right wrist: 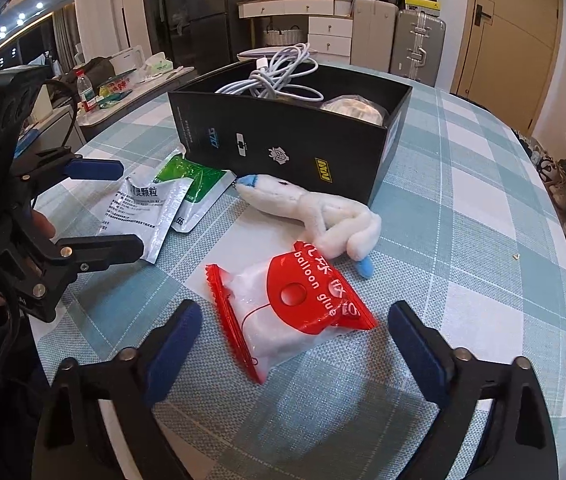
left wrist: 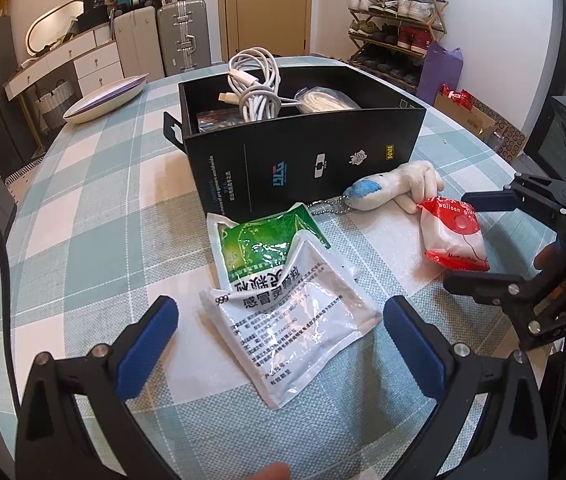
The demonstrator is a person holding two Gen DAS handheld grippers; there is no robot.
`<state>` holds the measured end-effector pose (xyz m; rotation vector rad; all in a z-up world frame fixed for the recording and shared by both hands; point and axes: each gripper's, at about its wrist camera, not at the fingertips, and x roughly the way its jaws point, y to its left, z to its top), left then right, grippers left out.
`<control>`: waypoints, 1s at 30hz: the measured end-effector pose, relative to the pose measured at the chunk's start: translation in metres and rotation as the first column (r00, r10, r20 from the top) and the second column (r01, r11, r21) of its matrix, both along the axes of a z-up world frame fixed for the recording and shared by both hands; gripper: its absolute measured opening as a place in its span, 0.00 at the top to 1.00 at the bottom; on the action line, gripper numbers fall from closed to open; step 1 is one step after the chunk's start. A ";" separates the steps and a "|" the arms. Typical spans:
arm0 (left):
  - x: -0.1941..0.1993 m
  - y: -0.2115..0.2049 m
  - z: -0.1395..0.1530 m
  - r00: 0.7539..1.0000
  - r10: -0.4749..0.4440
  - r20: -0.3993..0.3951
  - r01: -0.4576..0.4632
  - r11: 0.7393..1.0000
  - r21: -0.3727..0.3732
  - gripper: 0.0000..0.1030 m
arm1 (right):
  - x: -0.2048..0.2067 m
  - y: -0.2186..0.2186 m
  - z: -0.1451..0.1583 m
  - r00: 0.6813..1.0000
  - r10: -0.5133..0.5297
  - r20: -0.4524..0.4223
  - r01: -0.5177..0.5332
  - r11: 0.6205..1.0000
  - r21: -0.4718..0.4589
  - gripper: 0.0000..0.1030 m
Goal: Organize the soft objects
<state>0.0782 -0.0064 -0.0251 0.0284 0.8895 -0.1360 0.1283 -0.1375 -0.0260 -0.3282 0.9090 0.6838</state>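
Both tongs stand wide open and empty, each framing a soft packet on the checked tablecloth (left wrist: 83, 208); the step in hand looks like the approach before a pick, nothing yet grasped.

In the left wrist view the left gripper (left wrist: 279, 320) fills the bottom of the frame, its blue pads either side of the white medicine sachet (left wrist: 287, 320) at lower centre; that sachet overlaps a green sachet (left wrist: 259, 240) just above it. In the right wrist view the right gripper (right wrist: 291, 332) brackets the red balloon-glue packet (right wrist: 287, 304) at lower centre; the white plush toy (right wrist: 315, 208) lies just above it, its limb touching the packet's top edge, beside the black box (right wrist: 283, 136) in the upper middle.

The box already holds a white cable (right wrist: 283, 68) and a pale bundle (right wrist: 355, 110), so I judge it to be the destination, with four soft things left outside.

The next move calls for each gripper to lower around its packet and close gently; the left risks dragging the green sachet along, the right nudging the plush.
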 end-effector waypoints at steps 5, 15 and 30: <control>0.002 0.002 0.000 1.000 0.005 -0.010 -0.005 0.999 -0.046 0.00 | -0.008 0.006 0.000 0.999 0.042 0.003 -0.042 0.999 -0.003 0.26; 0.007 0.001 -0.005 0.998 0.042 -0.039 -0.044 0.997 -0.066 0.00 | -0.013 0.009 0.001 0.997 0.074 0.004 -0.074 0.997 -0.005 0.34; 0.008 0.000 -0.012 0.995 0.050 -0.087 -0.048 0.999 0.025 0.00 | -0.016 0.009 0.000 0.996 0.089 0.002 -0.089 0.996 -0.006 0.34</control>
